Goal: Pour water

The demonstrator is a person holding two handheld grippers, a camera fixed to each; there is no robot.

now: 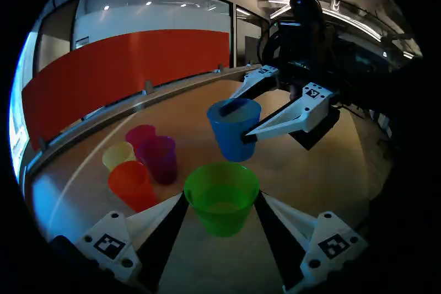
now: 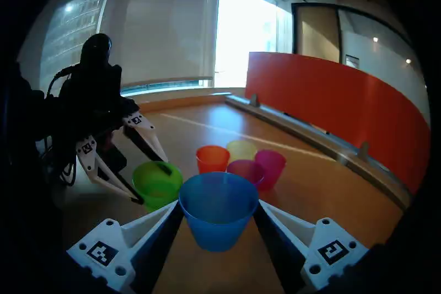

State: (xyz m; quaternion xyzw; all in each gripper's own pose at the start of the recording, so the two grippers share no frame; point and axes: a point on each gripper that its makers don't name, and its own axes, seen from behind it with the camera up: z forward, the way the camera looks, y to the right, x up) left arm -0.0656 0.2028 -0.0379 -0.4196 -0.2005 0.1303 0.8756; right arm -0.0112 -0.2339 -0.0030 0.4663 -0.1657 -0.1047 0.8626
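Red wall panel [image 1: 127, 68] behind a wooden table [image 1: 331, 172]. Left gripper [image 1: 221, 197], seen in the left gripper view, is clenched on the green cup [image 1: 221, 211], one finger pressing each side, the cup upright. Right gripper [image 2: 218, 206], seen in the right gripper view, likewise grasps the blue cup [image 2: 218, 217] between both fingers; this cup sits just beyond the green one, upright or nearly so. Whether either holds water cannot be told. Beside them stand four smaller cups, clustered together: orange cup [image 1: 132, 183], purple cup [image 1: 160, 157], magenta cup [image 1: 139, 134], yellow cup [image 1: 117, 155].
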